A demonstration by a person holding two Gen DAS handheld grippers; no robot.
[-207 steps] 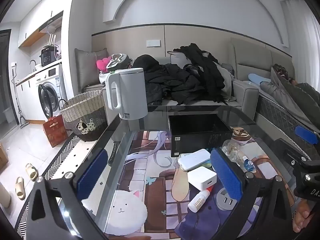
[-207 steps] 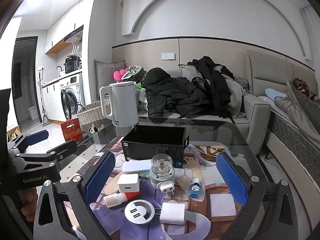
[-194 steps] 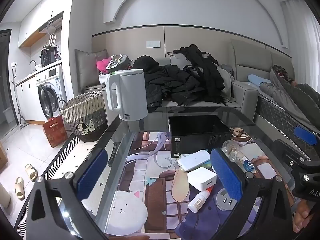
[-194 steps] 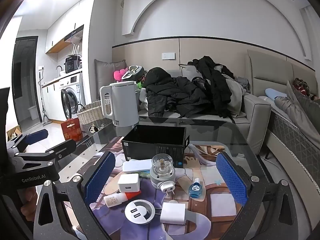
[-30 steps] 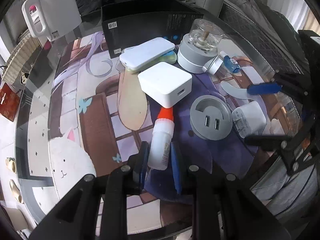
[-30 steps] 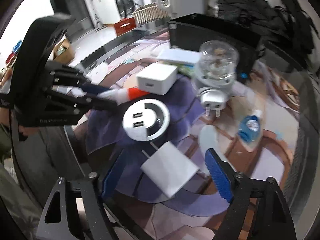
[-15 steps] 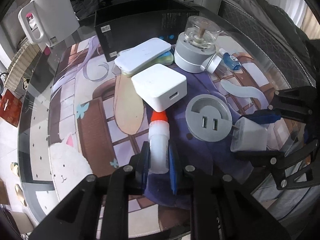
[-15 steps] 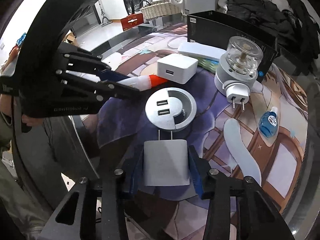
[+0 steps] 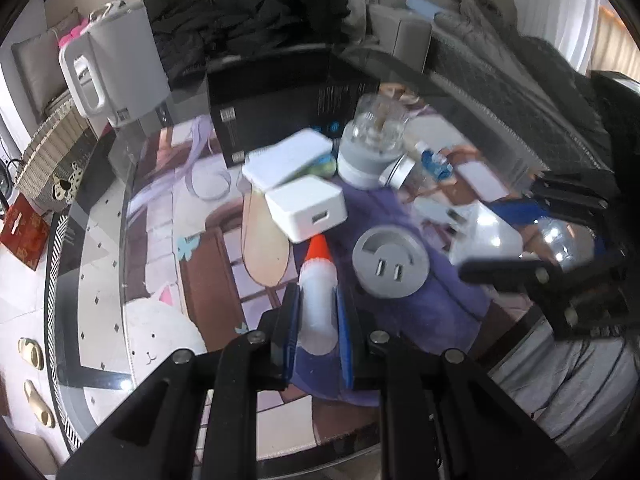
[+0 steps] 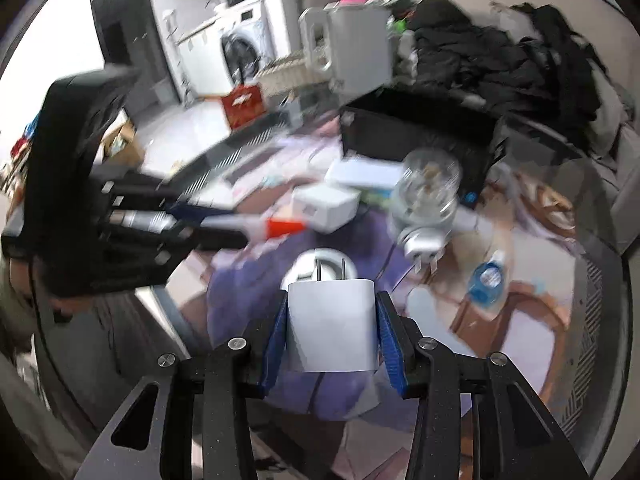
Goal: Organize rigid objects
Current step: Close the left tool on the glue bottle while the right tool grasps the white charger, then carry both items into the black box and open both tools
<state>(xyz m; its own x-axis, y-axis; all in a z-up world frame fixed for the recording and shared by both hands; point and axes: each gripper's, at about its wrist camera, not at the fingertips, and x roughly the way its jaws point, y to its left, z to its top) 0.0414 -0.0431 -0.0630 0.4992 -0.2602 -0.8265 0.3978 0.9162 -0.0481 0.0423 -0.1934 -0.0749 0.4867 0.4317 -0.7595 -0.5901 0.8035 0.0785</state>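
Both grippers now clamped and lifting. Left gripper (image 9: 317, 312) is clenched on the white glue bottle (image 9: 318, 292), red cap pointing far, toward the square white charger (image 9: 306, 210). Half a second ago the bottle sat lower against the mat; now the view is tilted up and blurred, so the lift has begun. Right gripper (image 10: 332, 336) grasps the white plug adapter (image 10: 331, 326) by its sides, prongs pointing far; a second ago its jaws were wide around the adapter, now closed and the adapter is off the surface (image 9: 104, 248), above the round grey USB socket (image 9: 391, 260).

Left on the surface: the white power bank (image 9: 286, 158) near the black box (image 9: 280, 96), the glass-domed plug light (image 9: 374, 140), the small blue bottle (image 10: 486, 278) to the right. White kettle (image 9: 116, 76) stands far left.

Judgement: two pickups done at once; next is carrying both to the black box, likely the bin. Box is open-topped, nothing seen inside yet. Risk: the round bottle may swivel in the pads; motion blur suggests fast moves.
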